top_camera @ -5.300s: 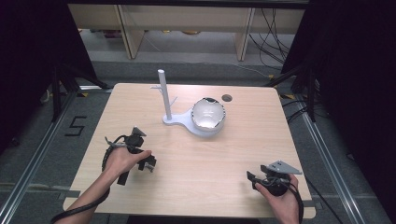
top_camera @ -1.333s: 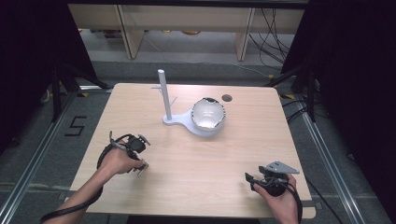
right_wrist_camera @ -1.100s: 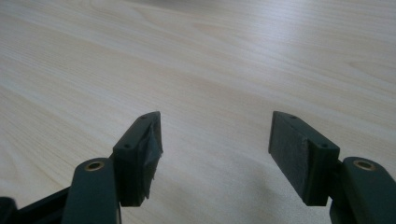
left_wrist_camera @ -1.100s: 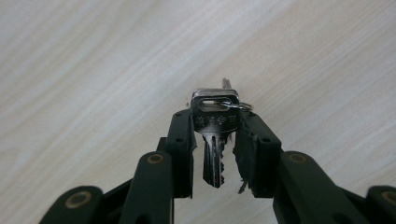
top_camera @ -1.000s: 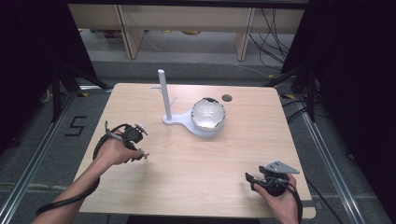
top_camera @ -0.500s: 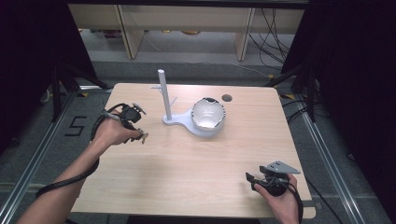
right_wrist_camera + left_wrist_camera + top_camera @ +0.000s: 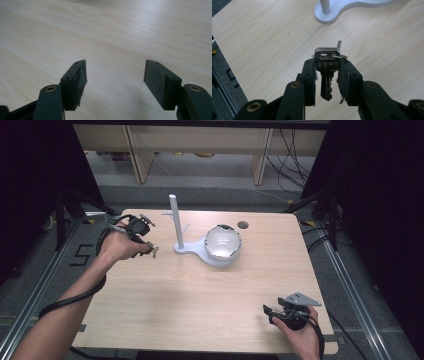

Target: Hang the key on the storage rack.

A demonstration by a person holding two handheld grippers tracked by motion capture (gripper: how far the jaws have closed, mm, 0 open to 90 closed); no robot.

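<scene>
OK, left gripper clamped on key, blade pointing back toward the hand; stand post just beside it, right gripper open, empty, well away.

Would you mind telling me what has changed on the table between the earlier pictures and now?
The left claw, shut on a key, has travelled from the near left part of the table up and away toward the white stand. The right claw stayed open at the near right corner; the stand and the bowl did not move.
</scene>
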